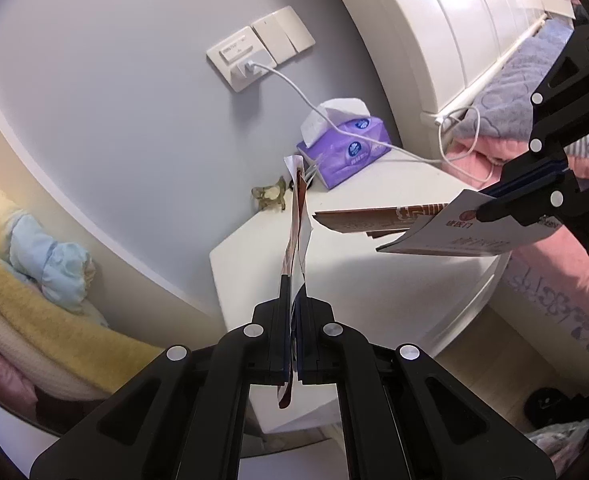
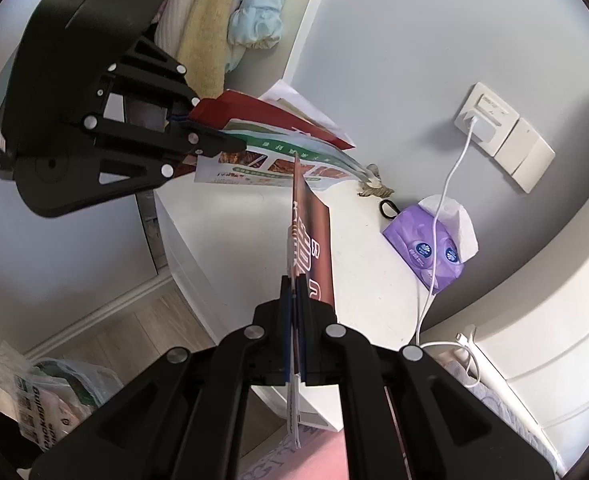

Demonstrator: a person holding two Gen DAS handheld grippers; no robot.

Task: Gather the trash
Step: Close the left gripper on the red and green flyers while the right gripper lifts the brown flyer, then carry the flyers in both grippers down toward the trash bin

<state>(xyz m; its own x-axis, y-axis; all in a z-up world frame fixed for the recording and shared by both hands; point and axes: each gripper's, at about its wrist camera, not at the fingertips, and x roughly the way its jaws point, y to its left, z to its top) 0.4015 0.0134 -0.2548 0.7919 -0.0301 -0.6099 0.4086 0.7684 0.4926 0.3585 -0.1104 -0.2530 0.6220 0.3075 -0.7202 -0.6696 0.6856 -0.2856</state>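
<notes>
Tools [image 1: 293,280] [image 2: 294,280] each grip leaflets [image 1: 299,216] [image 2: 308,232]; nightstand [image 1: 374,280] below.

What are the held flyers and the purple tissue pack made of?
Flyers in left gripper and right gripper: thin glossy printed paper, judging by sheen and flex. Tissue pack: apparently soft plastic film, shiny and wrinkled, with white tissue sticking out.

Your right gripper [image 2: 294,280] is clamped on a brown leaflet [image 2: 312,236], held edge-on above the white worktop [image 2: 222,248]. Your left gripper [image 2: 214,136], at upper left, pinches a fanned stack of flyers [image 2: 278,148]. A purple tissue pack [image 2: 430,252] lies on the worktop's far side, with a white charging cable [image 2: 450,176] draped across it. A plastic bag [image 2: 54,396] sits on the floor at lower left.
</notes>
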